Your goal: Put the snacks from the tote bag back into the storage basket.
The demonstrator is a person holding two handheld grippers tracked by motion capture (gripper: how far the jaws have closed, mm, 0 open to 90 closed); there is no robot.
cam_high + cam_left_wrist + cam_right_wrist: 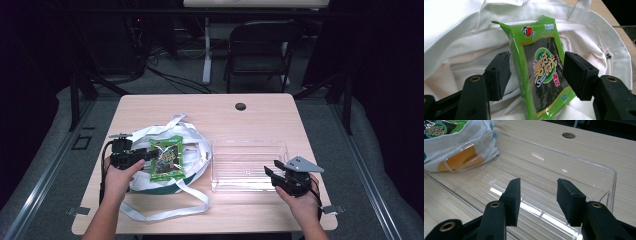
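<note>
L gripper [537,72] is straddling green seaweed snack packet [539,72] on white cloth tote bag [456,30], jaws apart, pads not pressing; R gripper [538,200] is hovering, jaws apart w/ nothing between, over clear plastic tray [579,160].

Dark room, grey floor, folding chair [261,50] (black), wooden table [260,117]

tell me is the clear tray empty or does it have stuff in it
Empty. The clear tray shows only the bare table grain through its bottom; the green seaweed packet lies on the white bag.
</note>
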